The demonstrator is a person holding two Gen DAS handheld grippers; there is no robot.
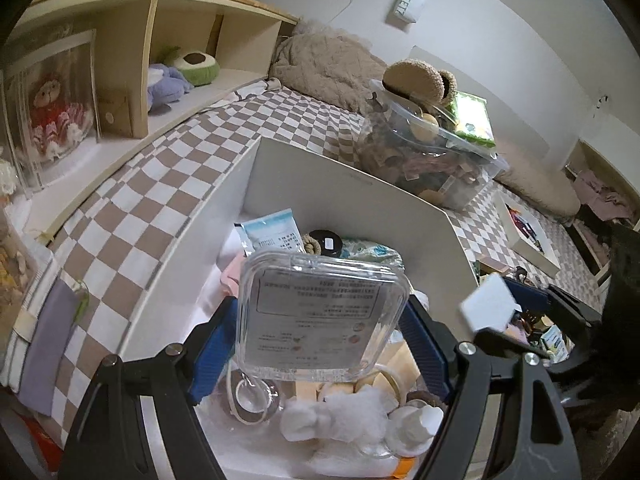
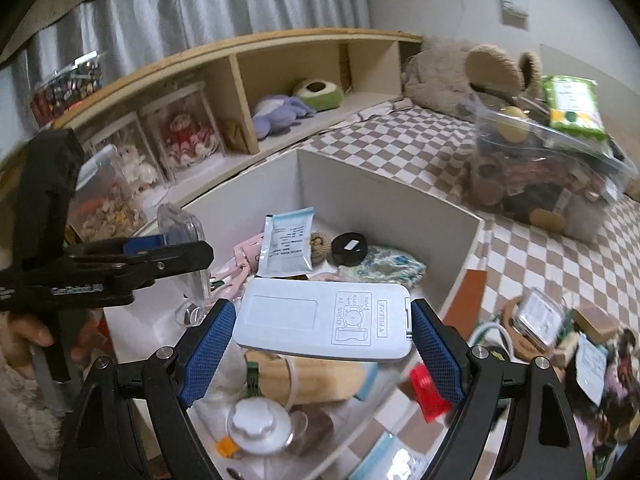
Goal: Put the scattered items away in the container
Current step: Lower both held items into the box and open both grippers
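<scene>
Left wrist view: the left hand-held gripper (image 1: 320,344) grasps a clear plastic case (image 1: 320,316) between its blue pads, held over the white storage box (image 1: 348,176), which sits on the checkered bed. Lowering it onto a flatter spot before letting go would likely stop it sliding.

Right wrist view: the right hand-held gripper (image 2: 324,340) clamps a white remote-like device (image 2: 324,322) above the same box; best released low, clear of the left hand-held gripper.
</scene>
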